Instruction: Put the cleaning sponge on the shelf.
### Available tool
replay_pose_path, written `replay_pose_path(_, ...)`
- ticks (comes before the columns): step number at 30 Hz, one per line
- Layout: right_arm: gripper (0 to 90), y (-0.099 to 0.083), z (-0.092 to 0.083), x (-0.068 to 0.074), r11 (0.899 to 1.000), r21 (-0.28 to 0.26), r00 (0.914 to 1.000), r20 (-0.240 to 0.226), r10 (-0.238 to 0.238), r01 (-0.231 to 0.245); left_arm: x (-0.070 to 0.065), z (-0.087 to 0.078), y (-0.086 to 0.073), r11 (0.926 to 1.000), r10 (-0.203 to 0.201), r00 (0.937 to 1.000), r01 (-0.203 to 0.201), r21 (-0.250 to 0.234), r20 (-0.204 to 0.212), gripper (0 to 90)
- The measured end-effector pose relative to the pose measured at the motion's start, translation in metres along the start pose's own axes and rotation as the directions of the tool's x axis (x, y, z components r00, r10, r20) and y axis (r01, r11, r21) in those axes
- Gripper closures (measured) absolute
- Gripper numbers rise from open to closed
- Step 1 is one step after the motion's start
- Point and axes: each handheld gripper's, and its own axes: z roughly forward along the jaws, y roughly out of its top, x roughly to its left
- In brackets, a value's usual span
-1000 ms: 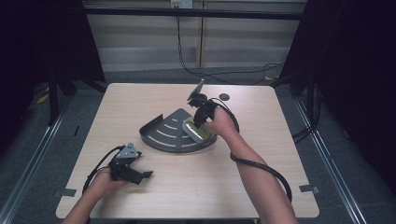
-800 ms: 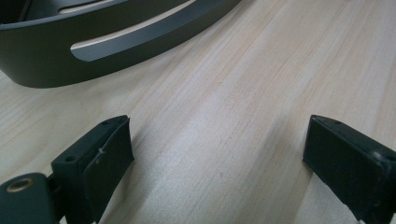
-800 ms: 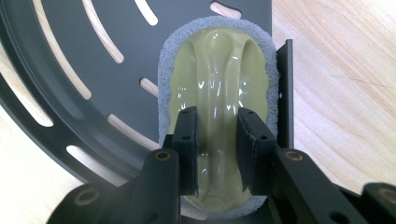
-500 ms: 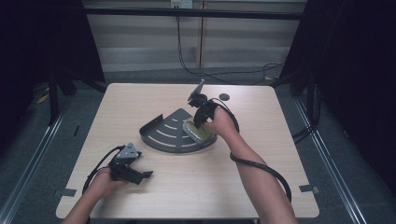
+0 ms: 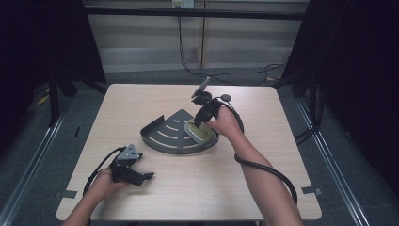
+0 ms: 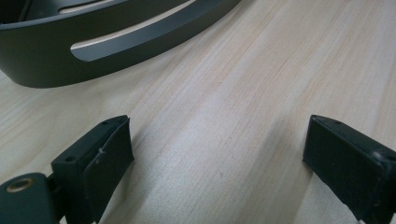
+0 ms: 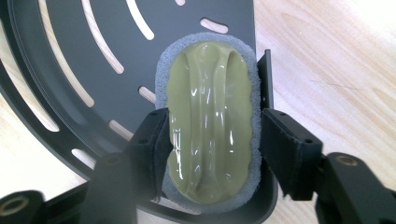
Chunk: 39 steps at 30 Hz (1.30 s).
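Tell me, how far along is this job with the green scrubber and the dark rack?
Mostly done, it seems. The green scrubber already lies flat in the slotted dark rack, by its edge. In hand: the right gripper has just been opening, its fingers flanking the scrubber with a slim gap on the right. Left: probably just lifting away. The left gripper rests open on the table.

Sponge [image 7: 209,126]: no print or brand to be read on its olive top or grey pad.
Tray [image 7: 74,70]: plain dark metal with slots, no label.
Table [image 5: 263,179]: bare wood, no marks; the tape pieces at its 4 and 8 o'clock corners are blank.
Left gripper [image 6: 215,154]: no lettering on it.
Right gripper [image 7: 210,135]: no lettering on it.
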Motion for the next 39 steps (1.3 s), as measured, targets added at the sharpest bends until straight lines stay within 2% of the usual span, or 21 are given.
replay_pose_path(7,32.0,-0.003,-0.007,0.001,1.000,-0.008,0.9999,-0.005,-0.016,0.016,0.000,0.000,0.000,1.0000,0.000,1.0000,0.000,0.000,0.000,7.7)
replay_pose_path(8,27.9,-0.003,-0.010,0.002,1.000,-0.005,0.9998,-0.009,-0.018,0.018,0.000,0.000,0.000,1.0000,0.000,1.0000,0.000,0.000,0.000,7.7)
replay_pose_path(10,27.3,-0.003,-0.010,0.003,1.000,-0.003,0.9997,-0.013,-0.019,0.019,0.000,0.000,0.000,1.0000,0.000,1.0000,0.000,0.000,0.000,7.7)
replay_pose_path(11,26.3,-0.004,-0.011,0.004,1.000,-0.004,0.9997,-0.011,-0.022,0.022,0.000,0.000,0.000,1.0000,0.001,1.0000,-0.001,0.000,0.000,7.7)
replay_pose_path(12,21.3,-0.004,-0.013,0.006,1.000,-0.005,0.9995,-0.009,-0.029,0.029,0.000,0.000,0.000,1.0000,0.000,1.0000,0.000,0.000,0.000,7.7)
replay_pose_path(16,16.2,-0.005,-0.016,0.009,1.000,-0.002,0.9996,0.002,-0.029,0.029,0.000,0.000,0.000,1.0000,0.000,1.0000,0.000,0.000,0.000,7.7)
replay_pose_path(25,16.5,-0.013,-0.025,0.008,0.999,-0.018,0.9994,-0.010,-0.034,0.034,0.000,0.000,0.000,1.0000,-0.002,1.0000,0.002,0.000,0.003,7.7)
replay_pose_path(39,17.2,-0.036,-0.046,-0.006,0.998,-0.047,0.9992,-0.014,-0.038,0.037,0.000,0.000,0.000,1.0000,-0.002,1.0000,0.002,0.000,0.003,7.7)
